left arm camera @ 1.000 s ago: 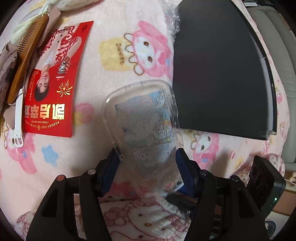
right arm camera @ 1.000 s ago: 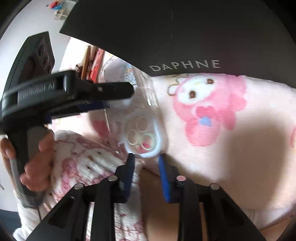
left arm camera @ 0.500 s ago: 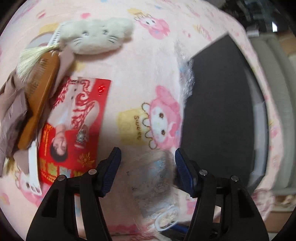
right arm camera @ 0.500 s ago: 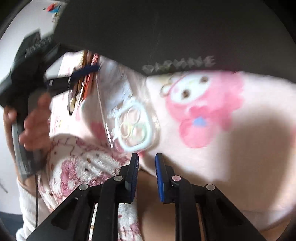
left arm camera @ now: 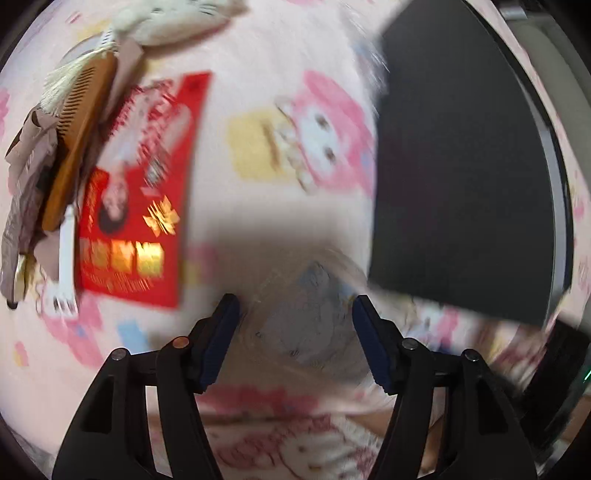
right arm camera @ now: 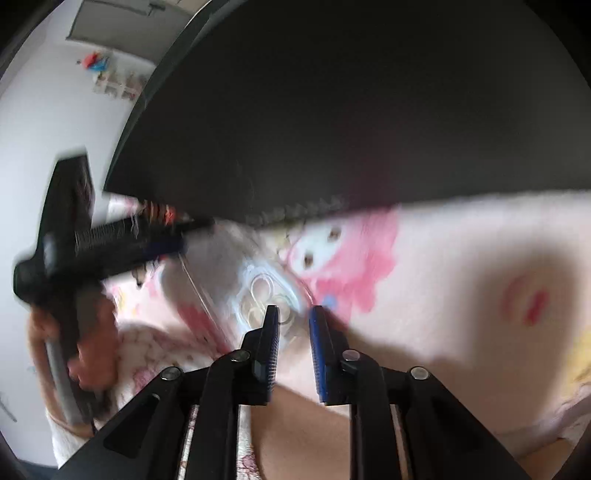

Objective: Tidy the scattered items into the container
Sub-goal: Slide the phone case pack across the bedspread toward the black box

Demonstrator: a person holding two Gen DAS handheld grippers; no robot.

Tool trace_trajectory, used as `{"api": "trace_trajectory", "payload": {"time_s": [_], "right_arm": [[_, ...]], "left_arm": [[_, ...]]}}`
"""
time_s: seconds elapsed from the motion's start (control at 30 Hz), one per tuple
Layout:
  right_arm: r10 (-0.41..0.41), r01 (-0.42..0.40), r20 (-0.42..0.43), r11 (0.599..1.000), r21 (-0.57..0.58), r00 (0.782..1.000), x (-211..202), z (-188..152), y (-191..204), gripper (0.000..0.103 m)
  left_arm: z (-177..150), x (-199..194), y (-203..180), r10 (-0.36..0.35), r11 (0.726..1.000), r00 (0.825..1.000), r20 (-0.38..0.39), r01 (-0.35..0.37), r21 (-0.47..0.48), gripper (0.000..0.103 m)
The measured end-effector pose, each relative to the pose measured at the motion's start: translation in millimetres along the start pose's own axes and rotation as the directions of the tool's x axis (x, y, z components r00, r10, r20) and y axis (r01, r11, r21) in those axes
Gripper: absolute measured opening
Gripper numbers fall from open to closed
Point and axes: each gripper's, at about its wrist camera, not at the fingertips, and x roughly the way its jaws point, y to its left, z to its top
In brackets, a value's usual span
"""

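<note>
A clear phone case [left arm camera: 306, 317] with a cartoon print lies on the pink blanket [left arm camera: 258, 74], blurred, below and between the fingers of my left gripper [left arm camera: 295, 325], which is open and empty. The case also shows in the right wrist view [right arm camera: 258, 291], camera-ring end towards my right gripper [right arm camera: 293, 328]. The right jaws stand narrowly apart at that end; I cannot tell if they touch it. The black container [left arm camera: 461, 166] lies at the right; it fills the top of the right wrist view [right arm camera: 332, 110].
A red card [left arm camera: 140, 206], a wooden comb [left arm camera: 77, 147] with a tassel, a white strip [left arm camera: 66, 258], beige cloth [left arm camera: 26, 184] and a grey plush [left arm camera: 173, 18] lie at the left. The left gripper's handle and hand [right arm camera: 66, 295] show in the right wrist view.
My left gripper let go of the phone case and opened; the case now lies on the blanket. My right gripper narrowed and moved up to the case's camera end.
</note>
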Motion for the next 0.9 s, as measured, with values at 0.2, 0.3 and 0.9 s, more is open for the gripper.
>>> {"api": "trace_trajectory", "payload": {"time_s": [0.2,0.3,0.9], "right_arm": [[-0.063,0.063,-0.004,0.998,-0.006,0.998,2,2,-6,0.022],[-0.093,0.093,0.004,0.995,-0.026,0.996,7,0,2,0.026],[-0.170,0.170,0.021,0.985,-0.009,0.985,15,8,6,0.020]], "left_arm": [[-14,-1,-7,-0.044,0.999,0.999,0.005,0.044,-0.006,0.064],[-14,4,-5,-0.062,0.997,0.998,-0.009,0.061,-0.037,0.064],[-53,25,-56,-0.026,0.999,0.998,-0.063,0.027,0.025,0.068]]}}
